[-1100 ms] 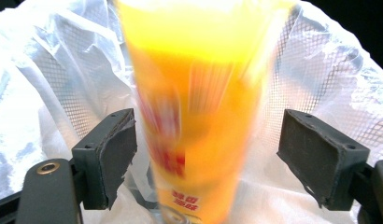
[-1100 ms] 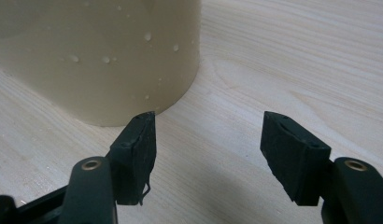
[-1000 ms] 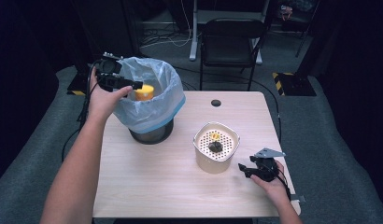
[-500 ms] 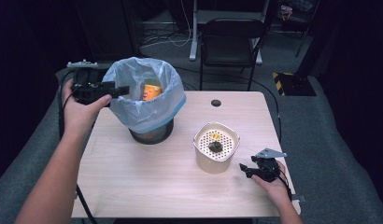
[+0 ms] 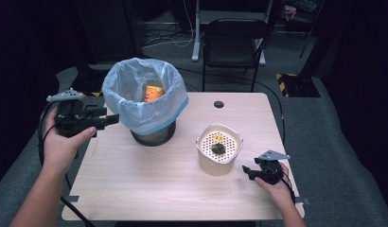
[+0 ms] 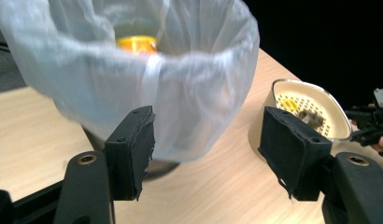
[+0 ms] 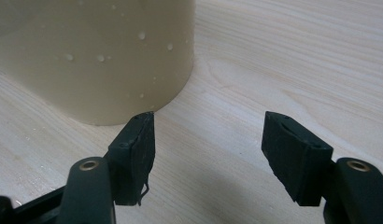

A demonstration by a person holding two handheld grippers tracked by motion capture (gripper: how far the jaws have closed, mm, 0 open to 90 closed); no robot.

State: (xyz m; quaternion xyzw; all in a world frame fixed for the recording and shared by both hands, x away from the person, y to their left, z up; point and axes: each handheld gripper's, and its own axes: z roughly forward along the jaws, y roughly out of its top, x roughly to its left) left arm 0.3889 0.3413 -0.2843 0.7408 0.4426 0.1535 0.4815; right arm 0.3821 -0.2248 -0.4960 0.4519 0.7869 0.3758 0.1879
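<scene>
A bin lined with a pale blue bag (image 5: 145, 94) stands at the table's back left, with an orange packet (image 5: 154, 92) lying inside. My left gripper (image 5: 111, 119) hovers just left of the bag, pointing at it. In the left gripper view the bag (image 6: 147, 84) and packet (image 6: 136, 44) rise beyond the left gripper (image 6: 206, 140); its jaws have just been closing, still stand apart, and hold nothing. A cream perforated basket (image 5: 216, 165) holds a dark scrap (image 5: 218, 148). My right gripper (image 5: 246, 171) rests on the table right of it, open (image 7: 208, 140), beside the basket's wall (image 7: 87, 56).
The wooden table (image 5: 149, 189) has bare room in front and to the left of the basket. A small round hole (image 5: 218, 104) sits near its back edge. A black chair (image 5: 230, 42) stands behind the table. Cables trail from both grippers.
My left hand has drawn back from over the bin, leftward and a little lower. The orange packet that was at its jaws now lies in the bag. The right hand has kept still.
</scene>
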